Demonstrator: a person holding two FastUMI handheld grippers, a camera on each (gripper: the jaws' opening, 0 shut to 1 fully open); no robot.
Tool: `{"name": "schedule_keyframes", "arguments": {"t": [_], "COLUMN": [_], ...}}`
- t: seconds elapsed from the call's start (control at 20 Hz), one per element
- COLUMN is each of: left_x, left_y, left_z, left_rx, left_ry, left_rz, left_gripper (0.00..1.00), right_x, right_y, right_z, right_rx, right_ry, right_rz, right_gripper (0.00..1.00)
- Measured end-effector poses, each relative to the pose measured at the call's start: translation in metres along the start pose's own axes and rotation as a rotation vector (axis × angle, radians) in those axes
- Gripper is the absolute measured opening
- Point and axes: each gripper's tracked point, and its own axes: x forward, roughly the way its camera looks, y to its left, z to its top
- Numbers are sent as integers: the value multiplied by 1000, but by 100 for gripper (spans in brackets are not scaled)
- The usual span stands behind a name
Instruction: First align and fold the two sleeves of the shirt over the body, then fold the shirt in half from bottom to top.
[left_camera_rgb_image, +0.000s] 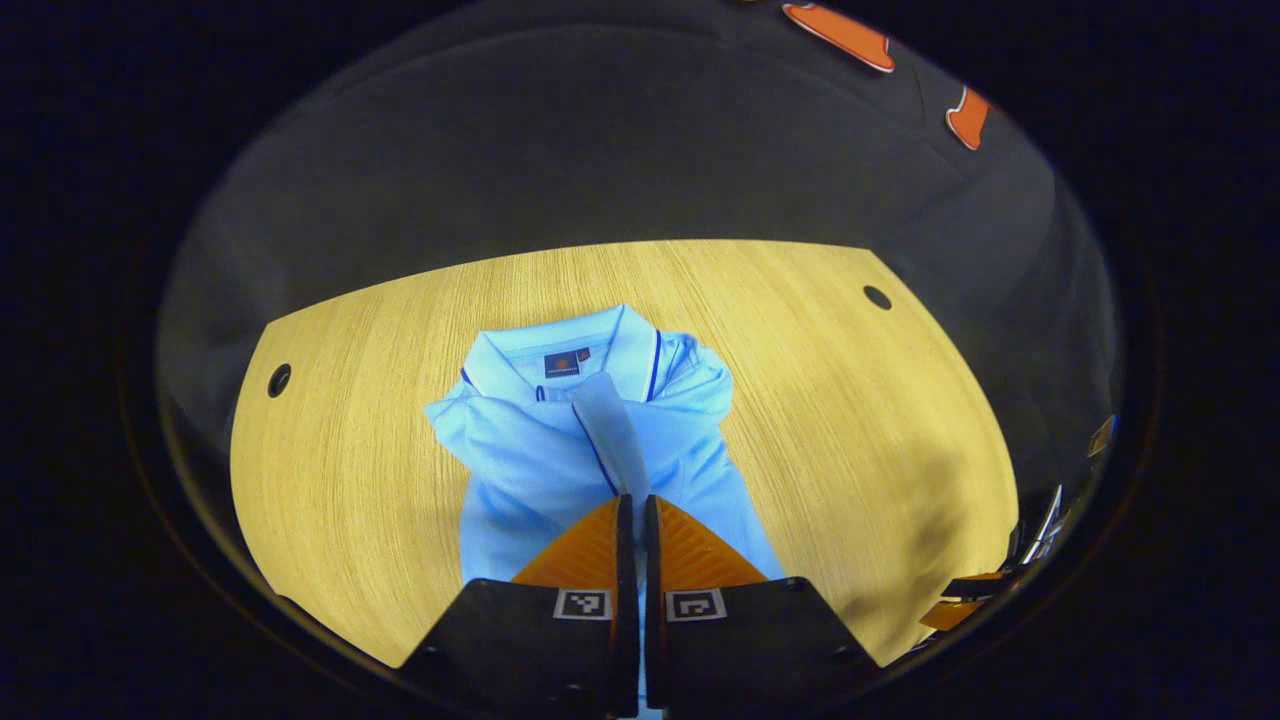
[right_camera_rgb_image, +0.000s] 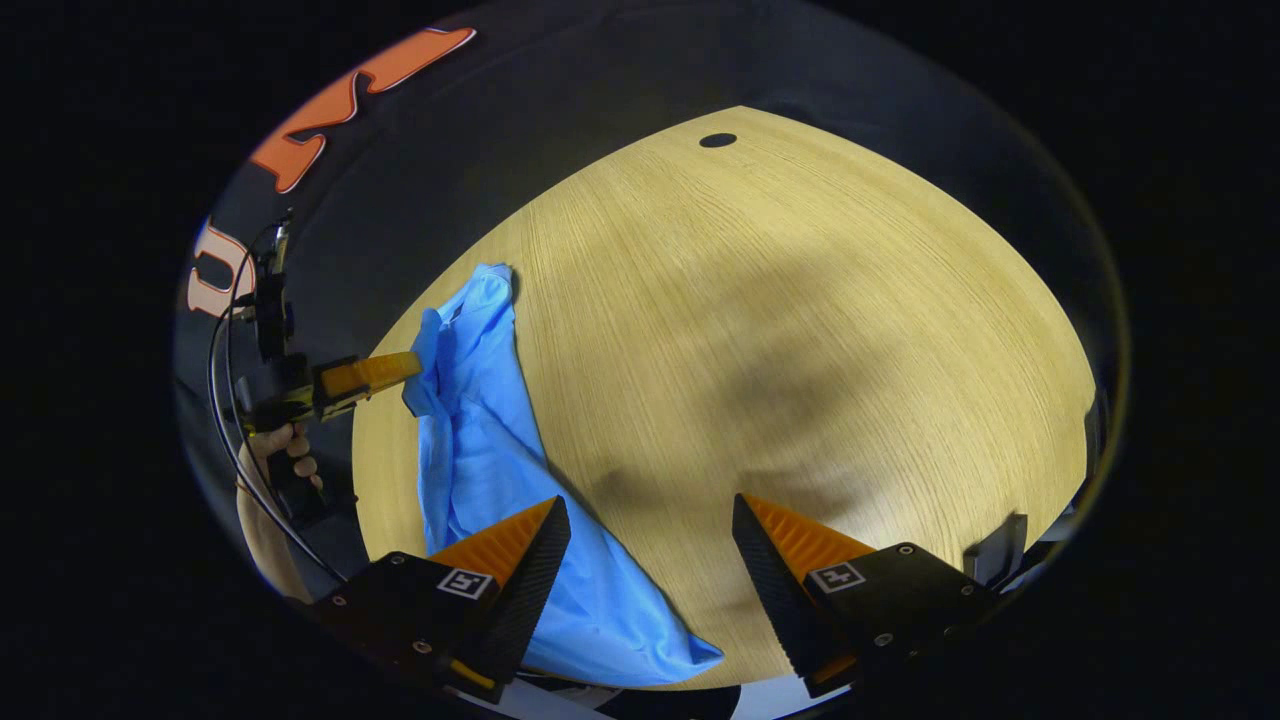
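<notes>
Currently left gripper (left_camera_rgb_image: 637, 497) jaws clamped on a sleeve (left_camera_rgb_image: 612, 430) of the light blue shirt (left_camera_rgb_image: 560, 450) lying on the wooden surface (left_camera_rgb_image: 850, 400), right gripper (right_camera_rgb_image: 650, 525) jaws wide, holding nothing

Recording booth: bare wooden table (right_camera_rgb_image: 800, 300), black cloth wall (left_camera_rgb_image: 600, 150) behind.

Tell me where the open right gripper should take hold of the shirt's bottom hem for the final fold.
Probably the hem corner of the light blue polo shirt, lying flat near the table's near edge between the right gripper's open fingers. Come from the hem side, low, one finger sliding under the edge. The left gripper is shut on a sleeve.
</notes>
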Motion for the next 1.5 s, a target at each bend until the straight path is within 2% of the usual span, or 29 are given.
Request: {"name": "schedule_keyframes", "arguments": {"t": [0.1, 0.15, 0.2, 0.4, 0.55, 0.8, 1.1, 1.3, 1.5], "left_x": [5, 5, 1, -21, -49, -107, -158, -172, -174], "left_y": [-15, -22, -26, -19, 3, 33, 57, 66, 65], "left_z": [-11, -17, -20, -39, -64, -128, -239, -297, -336], "left_rx": [-9, -21, -41, -88, -97, -107, -152, -192, -199], "left_ry": [27, 37, 43, 41, 26, 40, 169, 244, 303], "left_rz": [-39, -64, -69, -68, -25, -7, 13, 35, 51], "left_gripper": [16, 26, 29, 93, 94, 95, 94, 94, 94], "right_x": [-3, -3, -2, -2, -3, -1, -11, -16, -13], "right_y": [-4, -6, -8, -7, -1, 4, 4, -7, -10], "right_z": [-2, -5, -8, -20, -36, -71, -120, -147, -165], "right_rx": [2, 0, -5, -54, -108, -244, -408, -462, -503], "right_ry": [7, 11, 17, 39, 64, 132, 259, 326, 358], "right_rz": [-3, -6, -9, -33, -42, -92, -116, -149, -178], "right_gripper": [99, 99, 99, 99, 99, 99, 99, 99, 99]}}
